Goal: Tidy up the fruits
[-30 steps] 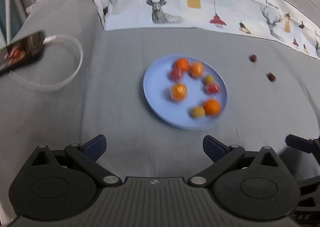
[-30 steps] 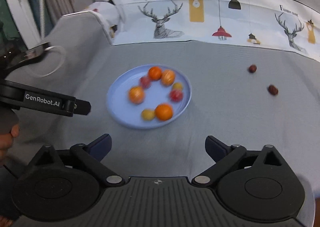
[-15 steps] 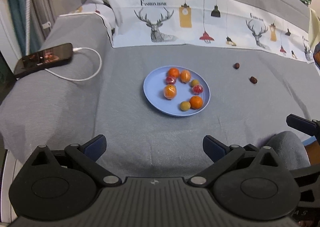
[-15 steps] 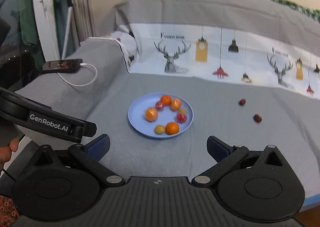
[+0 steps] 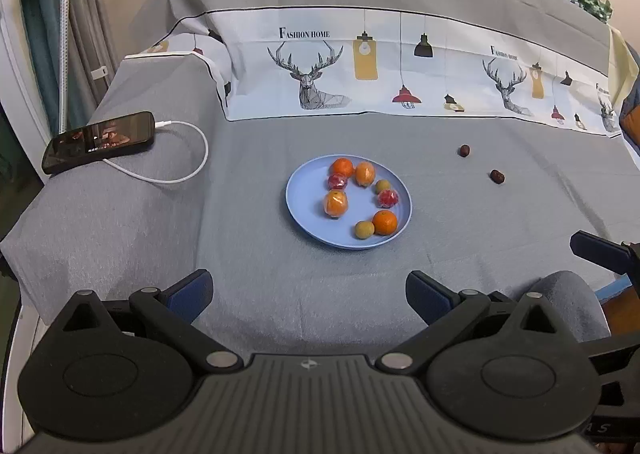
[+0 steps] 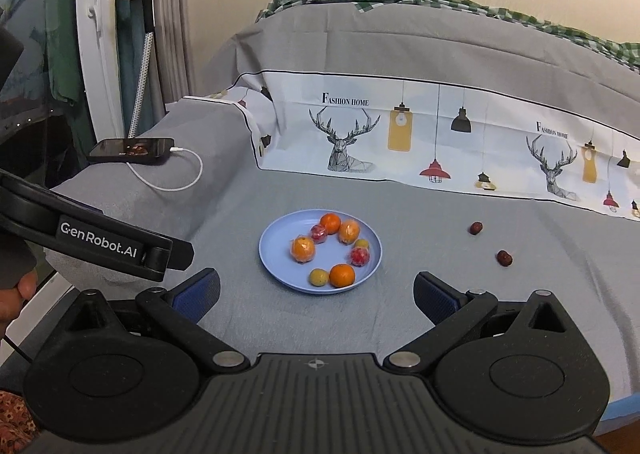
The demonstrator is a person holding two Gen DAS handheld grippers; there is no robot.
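A light blue plate [image 5: 304, 209] [image 6: 276, 254] rests on the grey bed cover and holds several small fruits: oranges [image 5: 385, 222] [image 6: 342, 275], wrapped red ones [image 5: 387, 198] and yellow-green ones [image 5: 364, 230]. Two dark red dates [image 5: 464, 150] [image 5: 497, 176] lie loose on the cover to the plate's right, also visible as dates [image 6: 475, 228] [image 6: 505, 258] in the right wrist view. My left gripper [image 5: 309, 292] is open and empty, well short of the plate. My right gripper [image 6: 316, 294] is open too, held back above the bed's near edge.
A phone [image 5: 98, 141] on a white charging cable [image 5: 188, 169] lies at the left of the bed. A deer-print sheet [image 5: 360, 65] covers the far side. The left gripper's body [image 6: 100, 242] and a hand [image 6: 16, 294] show at the left of the right wrist view.
Both grippers have pulled back and risen away from the plate, which now looks smaller and farther off. The fruits have not moved. Both stay open.
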